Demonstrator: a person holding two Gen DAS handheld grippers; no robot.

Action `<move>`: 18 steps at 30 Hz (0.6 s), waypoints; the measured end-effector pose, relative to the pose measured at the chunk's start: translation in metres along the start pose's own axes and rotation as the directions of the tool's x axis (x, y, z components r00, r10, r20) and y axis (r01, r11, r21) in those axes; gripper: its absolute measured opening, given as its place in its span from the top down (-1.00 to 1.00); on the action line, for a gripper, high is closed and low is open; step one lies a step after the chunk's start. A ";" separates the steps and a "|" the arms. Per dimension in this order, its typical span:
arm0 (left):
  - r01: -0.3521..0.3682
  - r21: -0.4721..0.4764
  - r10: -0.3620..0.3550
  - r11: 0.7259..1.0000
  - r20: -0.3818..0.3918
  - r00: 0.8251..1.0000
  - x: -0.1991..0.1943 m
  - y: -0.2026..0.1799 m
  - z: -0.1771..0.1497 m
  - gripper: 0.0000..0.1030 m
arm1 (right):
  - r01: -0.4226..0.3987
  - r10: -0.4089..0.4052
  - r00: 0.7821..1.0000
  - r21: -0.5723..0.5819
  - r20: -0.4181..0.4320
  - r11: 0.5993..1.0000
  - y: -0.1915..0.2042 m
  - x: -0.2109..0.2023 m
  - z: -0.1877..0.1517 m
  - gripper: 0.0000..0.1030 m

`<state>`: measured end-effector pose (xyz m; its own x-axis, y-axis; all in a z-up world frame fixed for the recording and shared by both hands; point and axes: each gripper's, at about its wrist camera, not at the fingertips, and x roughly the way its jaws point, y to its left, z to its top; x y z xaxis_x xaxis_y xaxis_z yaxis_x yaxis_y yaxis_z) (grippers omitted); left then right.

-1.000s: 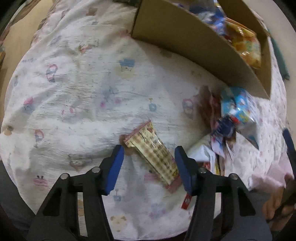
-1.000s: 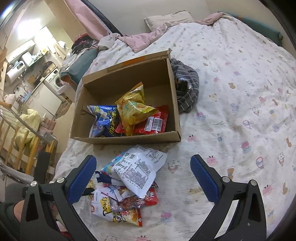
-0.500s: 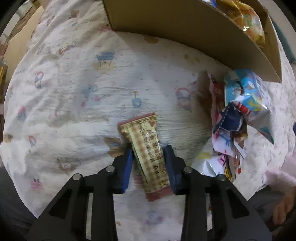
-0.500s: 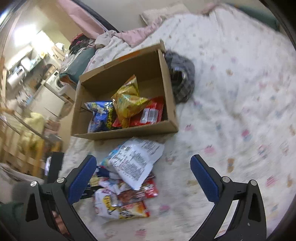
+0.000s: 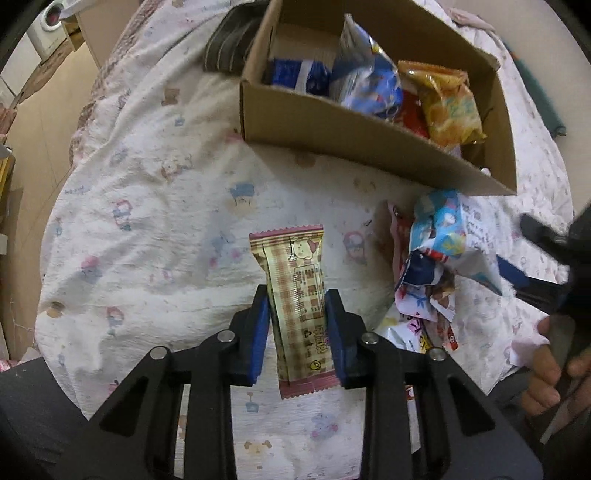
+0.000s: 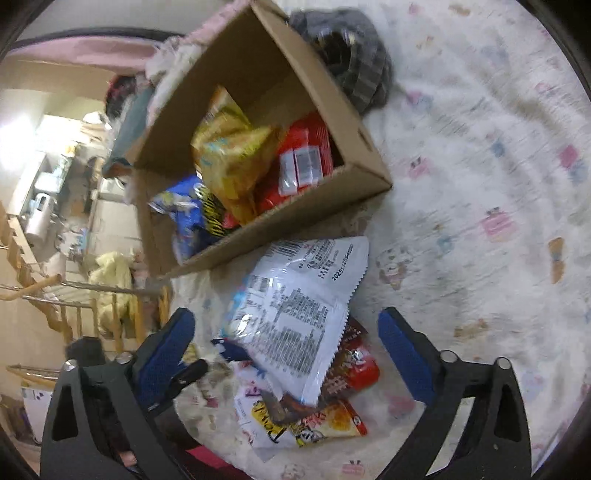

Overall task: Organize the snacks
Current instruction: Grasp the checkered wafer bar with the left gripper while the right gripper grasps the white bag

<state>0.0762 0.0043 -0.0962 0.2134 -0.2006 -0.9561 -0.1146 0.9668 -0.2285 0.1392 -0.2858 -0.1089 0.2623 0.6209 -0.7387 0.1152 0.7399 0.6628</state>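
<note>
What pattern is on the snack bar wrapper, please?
Beige-and-brown checks on the snack bar wrapper; best in the left wrist view.

A bed [image 6: 480,155] with a white cartoon-print cover [image 5: 155,221] fills the foreground. Beige floor [image 5: 40,122] lies beside it, with a washing machine [image 5: 50,16] beyond. A wooden rack [image 6: 33,288] stands near a brightly lit kitchen area [image 6: 48,158]; walls are cream.

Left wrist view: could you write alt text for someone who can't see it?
The left gripper pinches a checked snack bar above a cartoon-print bedspread. Beyond it stands an open cardboard box holding snack bags, with a loose pile of packets to its right.
</note>
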 end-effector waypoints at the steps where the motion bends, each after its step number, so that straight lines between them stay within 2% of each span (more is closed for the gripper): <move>1: 0.003 -0.005 -0.003 1.000 0.001 1.000 -0.001 0.002 0.000 0.50 | 0.021 -0.021 1.000 -0.002 -0.017 1.000 0.001 0.008 0.001 -0.84; 2: 0.006 -0.012 -0.006 1.000 0.001 1.000 -0.003 0.007 0.001 0.50 | 0.031 -0.031 0.999 -0.006 -0.030 0.999 0.002 0.015 0.002 -0.76; 6: 0.011 -0.031 -0.011 0.999 -0.008 1.000 -0.003 0.020 0.015 0.50 | 0.041 -0.042 0.997 -0.018 -0.064 0.999 0.008 0.037 0.005 -0.66; 10: -0.010 -0.018 0.010 1.000 0.001 1.000 0.001 0.012 0.019 0.50 | 0.058 -0.062 0.996 -0.057 -0.060 0.997 0.014 0.046 0.000 -0.42; 11: -0.009 -0.020 0.009 1.000 -0.001 1.000 0.004 0.010 0.019 0.50 | 0.066 -0.070 0.996 -0.080 -0.051 0.995 0.017 0.043 -0.002 -0.29; 13: -0.005 -0.026 0.005 1.000 -0.004 1.000 0.004 0.007 0.018 0.50 | 0.049 -0.053 0.998 -0.109 -0.037 0.993 0.022 0.034 -0.004 -0.06; 18: 0.000 -0.023 0.000 1.000 0.003 1.000 -0.001 0.002 0.014 0.50 | -0.011 -0.002 0.998 -0.190 -0.069 0.982 0.030 0.022 -0.020 0.10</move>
<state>0.0897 0.0084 -0.0925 0.2166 -0.1997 -0.9556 -0.1367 0.9630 -0.2322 0.1291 -0.2451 -0.1080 0.1951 0.6357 -0.7468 -0.0722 0.7687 0.6355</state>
